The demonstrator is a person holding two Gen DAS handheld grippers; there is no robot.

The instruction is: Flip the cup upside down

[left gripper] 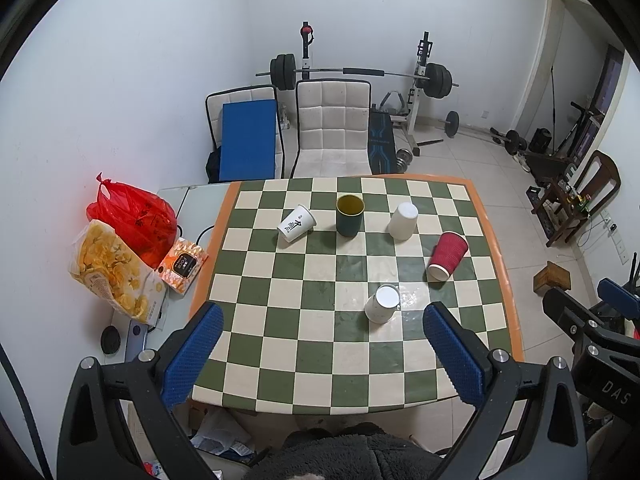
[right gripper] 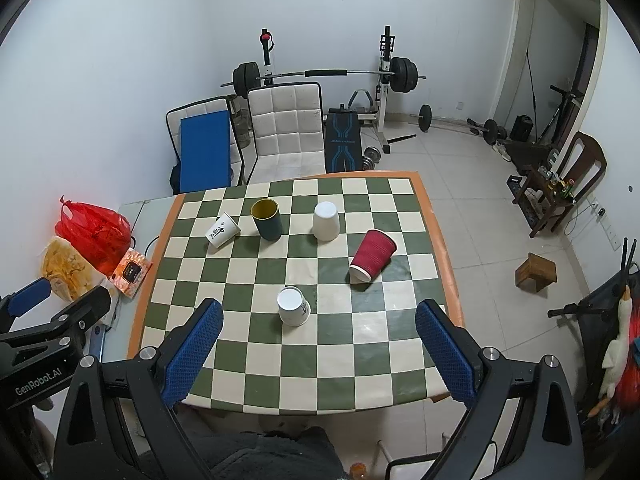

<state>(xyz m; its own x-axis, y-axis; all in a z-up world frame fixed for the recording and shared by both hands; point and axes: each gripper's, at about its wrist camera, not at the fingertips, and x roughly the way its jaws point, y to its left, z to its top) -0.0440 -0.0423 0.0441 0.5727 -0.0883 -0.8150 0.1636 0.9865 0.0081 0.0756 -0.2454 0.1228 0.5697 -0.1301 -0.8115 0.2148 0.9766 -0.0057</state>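
Note:
Several cups stand on the green-and-cream checkered table [left gripper: 280, 320] [right gripper: 360, 360]. A dark green cup [left gripper: 349, 215] [right gripper: 266, 218] stands upright with its mouth open at the back. A white printed cup [left gripper: 297, 223] [right gripper: 222, 230], a plain white cup [left gripper: 403, 220] [right gripper: 326, 220], a red ribbed cup [left gripper: 448, 255] [right gripper: 373, 255] and a near white cup [left gripper: 382, 303] [right gripper: 294, 305] are upside down. My left gripper [left gripper: 324, 356] and right gripper [right gripper: 320, 354] are both open and empty, above the table's near edge.
Left of the table a low surface holds a red bag [left gripper: 134, 216], a yellow snack bag [left gripper: 112, 276] and an orange box [left gripper: 182, 265]. Two chairs [left gripper: 332, 128] and a barbell rack [left gripper: 360, 76] stand behind. A wooden stool [right gripper: 536, 272] is on the floor at right.

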